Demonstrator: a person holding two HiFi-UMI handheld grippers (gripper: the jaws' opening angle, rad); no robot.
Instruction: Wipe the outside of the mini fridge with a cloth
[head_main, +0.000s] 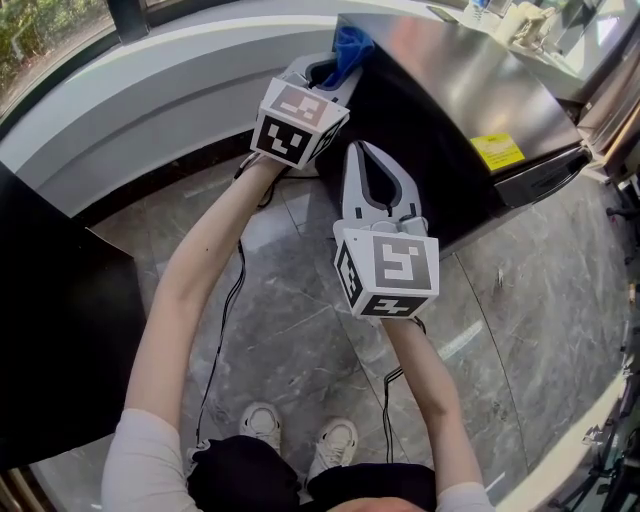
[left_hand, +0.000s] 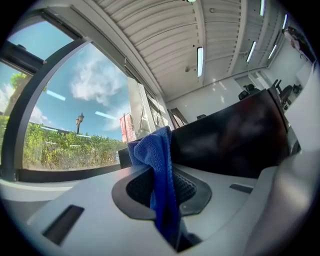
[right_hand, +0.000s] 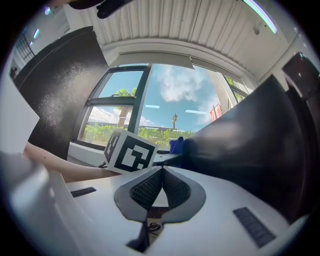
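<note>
The mini fridge (head_main: 425, 150) stands at the upper right of the head view, with a steel top and a black side that carries a yellow label (head_main: 497, 151). My left gripper (head_main: 335, 68) is at the fridge's far left corner, shut on a blue cloth (head_main: 347, 45). In the left gripper view the cloth (left_hand: 154, 150) hangs out between the jaws, next to the black fridge side (left_hand: 235, 135). My right gripper (head_main: 362, 152) is held close to the black side, shut and with nothing in it (right_hand: 161, 171). That view shows the fridge (right_hand: 255, 145) at its right.
A curved white window ledge (head_main: 150, 110) runs behind the fridge. A dark panel (head_main: 50, 330) stands at the left. Cables (head_main: 225, 330) trail over the marble floor by the person's shoes (head_main: 262, 420). Small items (head_main: 520, 25) sit at the far end of the fridge top.
</note>
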